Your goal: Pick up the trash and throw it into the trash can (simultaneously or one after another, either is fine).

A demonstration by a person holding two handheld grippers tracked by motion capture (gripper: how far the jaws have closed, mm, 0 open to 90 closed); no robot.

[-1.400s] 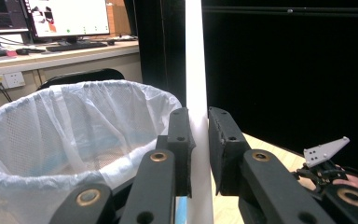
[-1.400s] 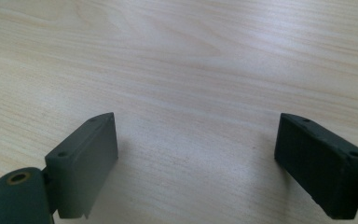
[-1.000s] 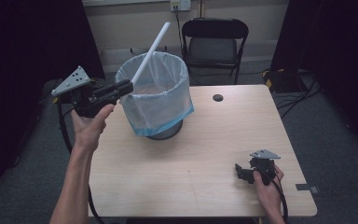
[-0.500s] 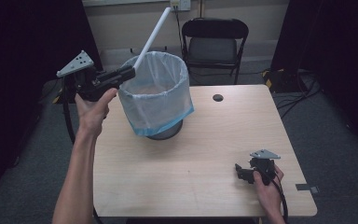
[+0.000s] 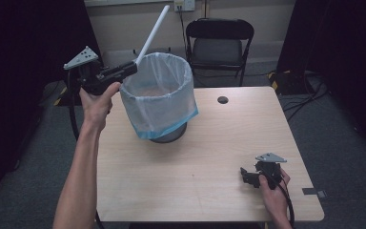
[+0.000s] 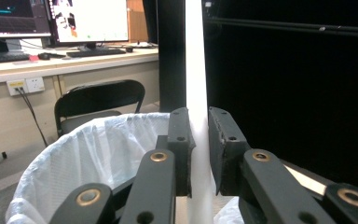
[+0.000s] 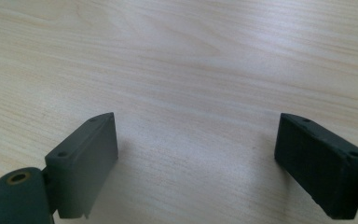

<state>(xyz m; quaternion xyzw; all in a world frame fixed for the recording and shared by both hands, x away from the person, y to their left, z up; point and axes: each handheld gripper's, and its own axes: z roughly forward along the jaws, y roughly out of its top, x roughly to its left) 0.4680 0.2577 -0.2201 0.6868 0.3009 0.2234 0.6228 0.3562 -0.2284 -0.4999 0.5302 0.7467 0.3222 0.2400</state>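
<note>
The left hand-held gripper (image 5: 132,68) pinches a white rod (image 5: 151,29) low on its length, at the near left rim of the bag-lined bin (image 5: 158,98), so the rod slants up and away over the bin, seemingly for lowering in. The bin stands at the bench's (image 5: 209,186) far left. The right hand-held gripper (image 5: 246,175) rests spread and empty on the bench's near right, clear of the work.

Right gripper (image 7: 196,154) jaws wide apart, over bare wooden table (image 7: 191,60)
</note>
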